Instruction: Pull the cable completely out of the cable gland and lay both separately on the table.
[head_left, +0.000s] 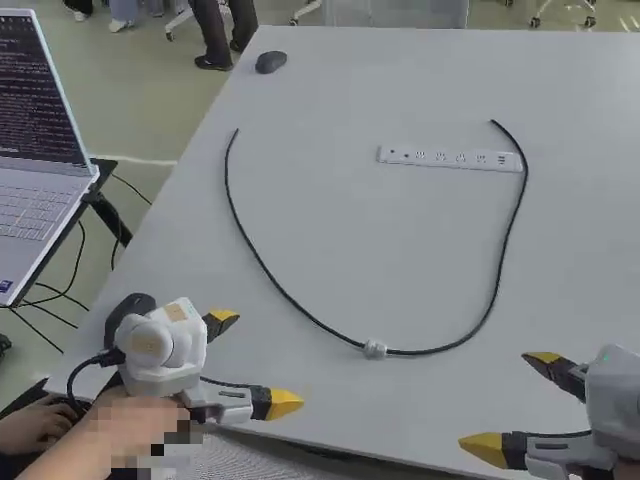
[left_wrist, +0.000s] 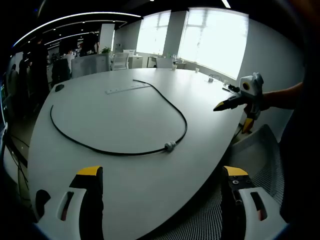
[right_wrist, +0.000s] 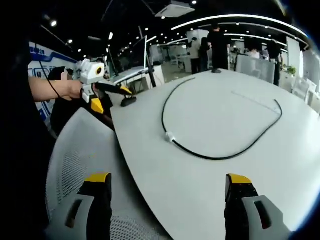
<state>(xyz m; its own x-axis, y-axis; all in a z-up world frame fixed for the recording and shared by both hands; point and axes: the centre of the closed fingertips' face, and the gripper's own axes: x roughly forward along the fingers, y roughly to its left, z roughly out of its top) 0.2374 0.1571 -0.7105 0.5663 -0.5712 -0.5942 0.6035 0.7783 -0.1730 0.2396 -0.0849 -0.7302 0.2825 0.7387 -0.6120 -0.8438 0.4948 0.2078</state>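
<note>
Lying beyond cable (head_left: 420, 352), power strip (head_left: 450, 158), mouse (head_left: 270, 62)

left gripper (head_left: 255, 360), right gripper (head_left: 508, 402): jaws spread wide, empty

Between the cable gland (head_left: 374, 349) and the near edge of the table (head_left: 400, 400) the top lay bare, so my left gripper (head_left: 255, 360) and my right gripper (head_left: 510, 400), both with jaws spread, had an open way to it from either side. Beyond the gland the cable (head_left: 262, 262) curved away left and right around bare table. The power strip (head_left: 450, 158) lay well beyond the gland and the mouse (head_left: 270, 62) farther off again.
</note>
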